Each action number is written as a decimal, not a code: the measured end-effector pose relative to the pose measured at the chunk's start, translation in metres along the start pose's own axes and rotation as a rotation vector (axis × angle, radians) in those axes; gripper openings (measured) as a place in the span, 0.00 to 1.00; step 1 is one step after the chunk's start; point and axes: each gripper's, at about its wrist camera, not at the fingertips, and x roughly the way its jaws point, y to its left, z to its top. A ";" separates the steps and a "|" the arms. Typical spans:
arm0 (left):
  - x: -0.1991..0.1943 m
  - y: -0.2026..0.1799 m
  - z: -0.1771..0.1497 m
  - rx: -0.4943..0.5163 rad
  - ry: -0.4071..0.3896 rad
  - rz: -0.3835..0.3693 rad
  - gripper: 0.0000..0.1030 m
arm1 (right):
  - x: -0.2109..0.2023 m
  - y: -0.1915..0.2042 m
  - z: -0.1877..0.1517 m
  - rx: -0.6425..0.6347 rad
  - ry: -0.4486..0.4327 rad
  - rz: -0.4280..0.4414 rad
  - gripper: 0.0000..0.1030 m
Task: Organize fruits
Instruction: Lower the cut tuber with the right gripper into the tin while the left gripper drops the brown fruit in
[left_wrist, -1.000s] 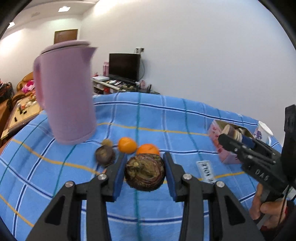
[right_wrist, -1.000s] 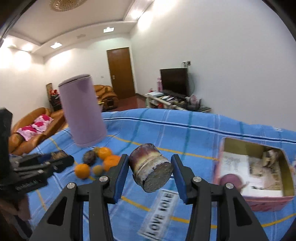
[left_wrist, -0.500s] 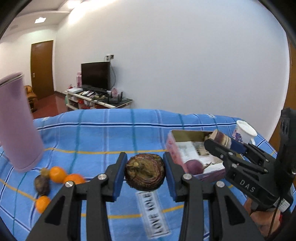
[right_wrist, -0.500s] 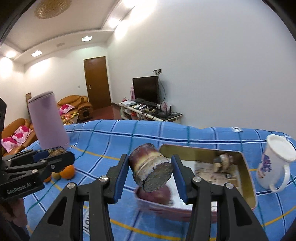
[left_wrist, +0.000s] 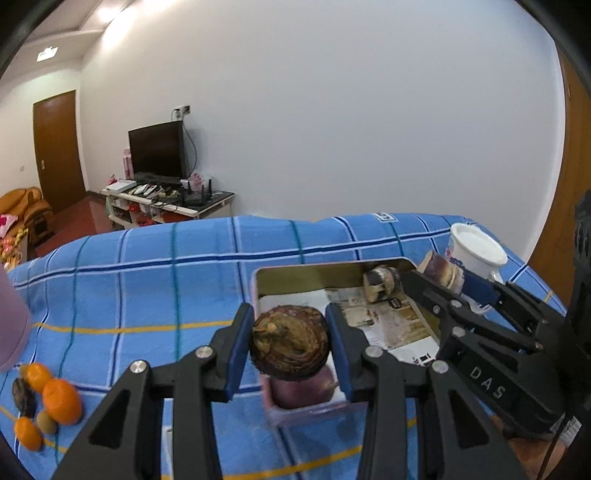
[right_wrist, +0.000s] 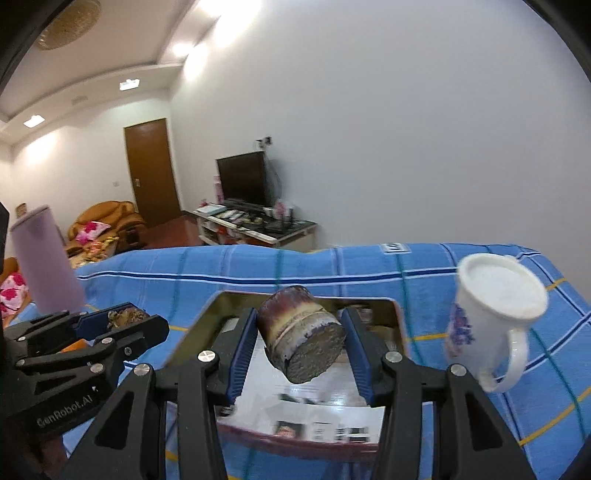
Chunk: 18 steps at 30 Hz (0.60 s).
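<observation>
Left gripper (left_wrist: 290, 345) fingers clamped on a round brown fruit (left_wrist: 289, 343) over the near corner of a pink tin box (left_wrist: 306, 411), right gripper (right_wrist: 301, 341) fingers clamped on a purple cut stalk piece (right_wrist: 301, 338) above the same box, oranges (left_wrist: 61, 400) well left on the blue checked surface (left_wrist: 147, 280), white mug (right_wrist: 491, 317) right.

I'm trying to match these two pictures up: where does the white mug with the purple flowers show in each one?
Left wrist view: white mug at the far right, behind the right gripper, beyond the box.
Right wrist view: white mug at the right, large and tilted by the lens, beside the box.
Shared landmark: the paper-lined box.
</observation>
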 end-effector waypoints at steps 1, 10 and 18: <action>0.005 -0.004 0.001 0.006 0.004 0.003 0.41 | 0.001 -0.002 0.000 -0.002 0.006 -0.016 0.48; 0.035 -0.027 0.006 0.062 0.011 0.066 0.40 | 0.019 -0.020 -0.006 -0.002 0.090 -0.097 0.48; 0.056 -0.028 -0.002 0.061 0.054 0.097 0.40 | 0.031 -0.021 -0.013 -0.015 0.149 -0.117 0.48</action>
